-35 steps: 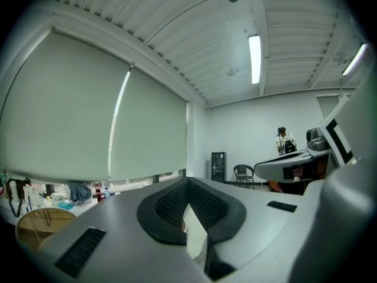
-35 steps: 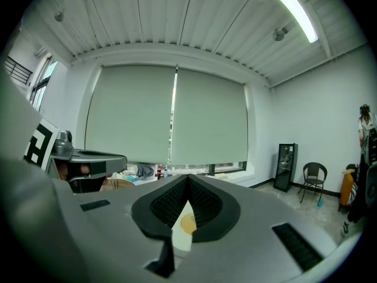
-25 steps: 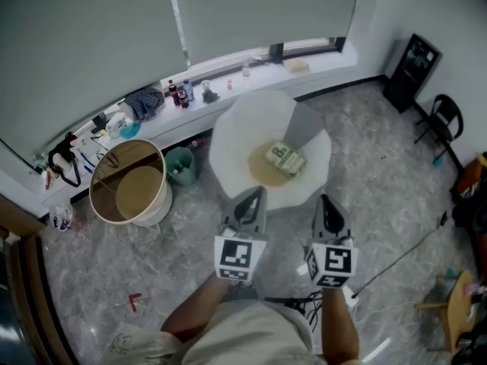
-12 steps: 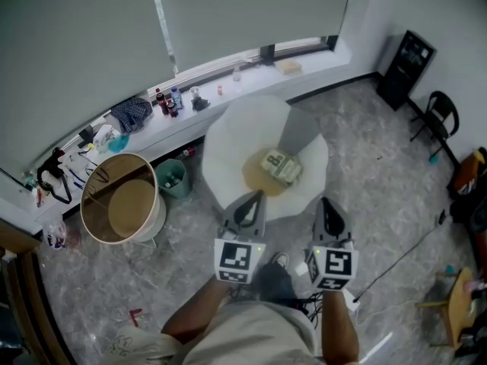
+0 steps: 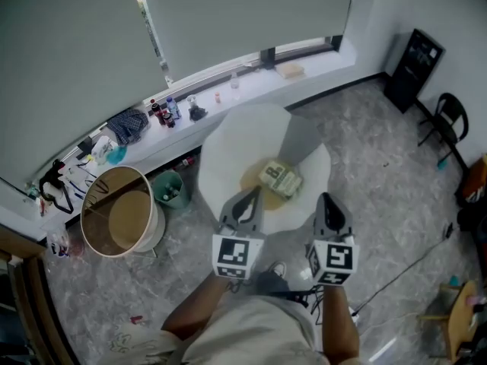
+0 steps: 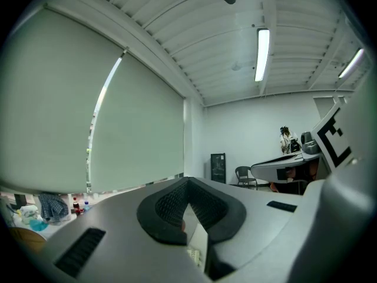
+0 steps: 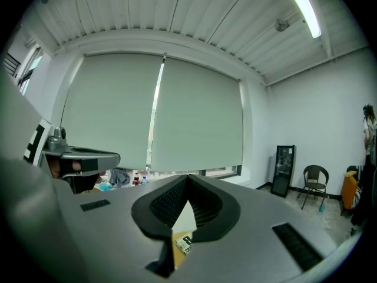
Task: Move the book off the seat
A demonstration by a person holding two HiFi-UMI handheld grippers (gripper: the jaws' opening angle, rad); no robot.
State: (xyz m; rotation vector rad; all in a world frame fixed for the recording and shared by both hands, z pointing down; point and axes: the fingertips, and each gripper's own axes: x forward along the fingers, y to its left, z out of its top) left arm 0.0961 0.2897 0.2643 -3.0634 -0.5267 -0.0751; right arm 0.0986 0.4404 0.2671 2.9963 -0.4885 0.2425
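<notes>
A pale green book [image 5: 279, 179] with dark print lies on the tan seat cushion of a white armchair [image 5: 228, 139] in the head view. My left gripper [image 5: 246, 201] hangs just in front of the chair's near edge, shut with nothing in it. My right gripper [image 5: 329, 206] is level with it at the right, also shut and empty. Both sit short of the book. Through the slit below the right jaws a corner of the book [image 7: 183, 241] shows. The left gripper view shows only its closed jaws, with the left gripper [image 6: 189, 202] pointing toward the window wall.
A round tan tub [image 5: 120, 214] stands left of the chair, with a small green bin [image 5: 170, 188] between them. The window ledge [image 5: 251, 78] behind holds bottles and clutter. A black cabinet [image 5: 412, 65] and a black chair [image 5: 449, 120] stand far right. A cable [image 5: 396, 276] runs across the floor.
The view has shifted: chair and book sit slightly lower and closer to the grippers, the tub has slid left. Both grippers stay shut, side by side.
</notes>
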